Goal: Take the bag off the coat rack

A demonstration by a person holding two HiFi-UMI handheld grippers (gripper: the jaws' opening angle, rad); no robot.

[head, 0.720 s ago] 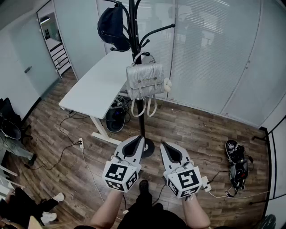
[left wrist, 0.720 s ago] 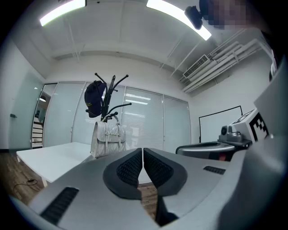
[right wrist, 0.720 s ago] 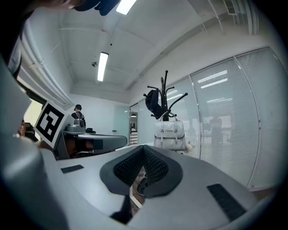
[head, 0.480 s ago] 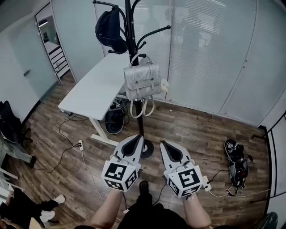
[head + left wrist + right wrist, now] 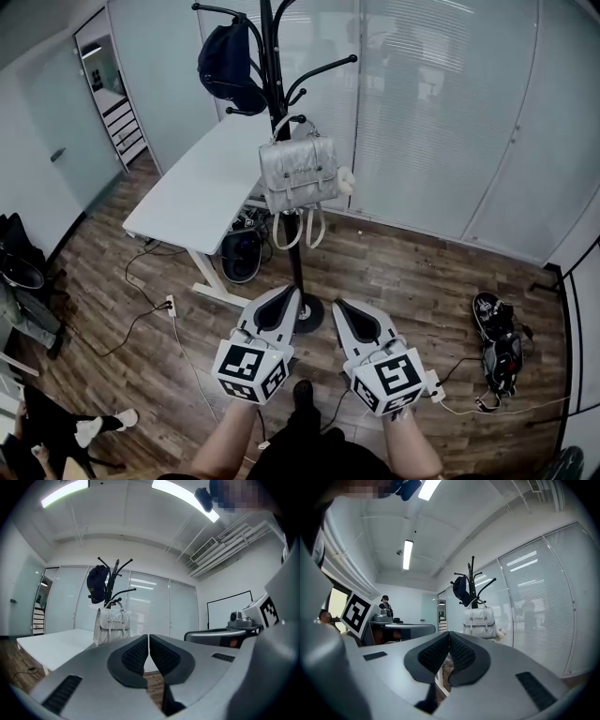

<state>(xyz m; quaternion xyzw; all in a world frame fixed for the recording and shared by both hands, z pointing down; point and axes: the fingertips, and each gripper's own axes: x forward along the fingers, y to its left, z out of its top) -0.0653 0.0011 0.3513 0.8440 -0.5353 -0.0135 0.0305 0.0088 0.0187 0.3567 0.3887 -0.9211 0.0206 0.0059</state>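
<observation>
A silver-white handbag (image 5: 300, 173) hangs by its handle from a hook of the black coat rack (image 5: 277, 84); straps dangle below it. It also shows in the left gripper view as the handbag (image 5: 110, 626) and in the right gripper view as the handbag (image 5: 479, 623). A dark blue bag (image 5: 227, 67) hangs higher on the rack's left side. My left gripper (image 5: 288, 295) and right gripper (image 5: 340, 307) are held side by side low in the head view, well short of the rack, both shut and empty.
A white desk (image 5: 202, 187) stands left of the rack, with a round dark device (image 5: 242, 253) and cables under it. The rack's round base (image 5: 307, 314) sits just beyond my grippers. Glass partitions with blinds stand behind. Shoes (image 5: 495, 337) lie at right; a person (image 5: 385, 605) stands far off.
The view has shifted slightly, so the rack and handbag sit a little higher and further left. Both grippers stay shut and almost still.
</observation>
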